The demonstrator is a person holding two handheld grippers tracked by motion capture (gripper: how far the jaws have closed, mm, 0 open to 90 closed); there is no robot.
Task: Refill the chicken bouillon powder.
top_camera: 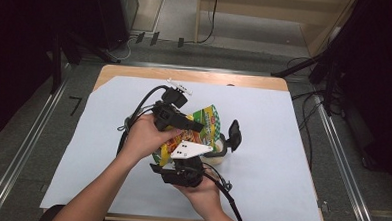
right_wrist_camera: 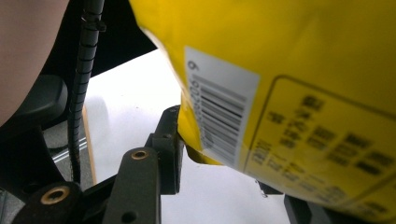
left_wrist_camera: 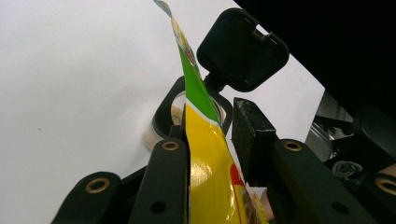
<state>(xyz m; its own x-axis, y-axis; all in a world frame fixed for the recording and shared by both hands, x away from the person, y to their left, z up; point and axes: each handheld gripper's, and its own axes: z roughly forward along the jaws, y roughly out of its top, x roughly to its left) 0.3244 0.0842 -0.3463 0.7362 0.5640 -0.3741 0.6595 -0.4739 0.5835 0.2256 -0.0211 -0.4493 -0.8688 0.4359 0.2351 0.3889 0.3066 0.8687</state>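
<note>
Snack bag held over a jar on a paper-covered counter

A white sheet (top_camera: 262,158) covers the wooden counter (top_camera: 185,75); grey floor, metal rails and cables lie around it. At the middle, the left gripper (left_wrist_camera: 208,149) has its fingers clamped on the yellow-green bag (top_camera: 203,122); the right gripper (right_wrist_camera: 224,154) grips its lower part, above the open jar (top_camera: 217,154).

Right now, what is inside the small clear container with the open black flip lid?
The small clear container holds some pale beige powder at its bottom. The yellow and green plastic bag above its mouth covers the rest of the inside.
</note>
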